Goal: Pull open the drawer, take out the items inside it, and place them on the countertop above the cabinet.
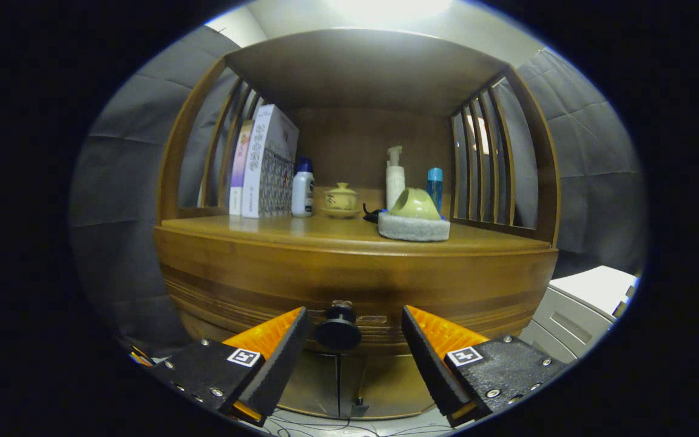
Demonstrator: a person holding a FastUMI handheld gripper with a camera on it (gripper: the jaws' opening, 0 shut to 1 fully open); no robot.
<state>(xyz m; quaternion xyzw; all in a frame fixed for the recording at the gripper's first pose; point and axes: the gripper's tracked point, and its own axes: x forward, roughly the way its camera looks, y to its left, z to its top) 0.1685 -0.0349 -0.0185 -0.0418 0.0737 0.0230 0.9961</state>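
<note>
The gripper (355,340) hangs before a wooden cabinet (264,285), its jaws spread wide and holding nothing. The drawer's dark round knob (338,329) sits in the gap between the two fingers, clear of both; the drawer front (361,285) is flush with the cabinet, still closed. Square black-and-white marker tags ride on top of each finger.

On the countertop (325,233) above, from ten o'clock round to two o'clock of the knob: two upright boxes (264,164) with printed patterns and writing too small to read, a white bottle with a blue cap (303,188) whose label is illegible, a small lidded ceramic cup on a saucer (341,199), a white pump bottle (394,179) and a blue tube (434,185). In front of the pump bottle a green bowl (414,204) lies tipped on a grey sponge pad (413,229); what the containers hold cannot be told. A pale appliance (586,303) stands at three o'clock of the knob, beside the cabinet.
</note>
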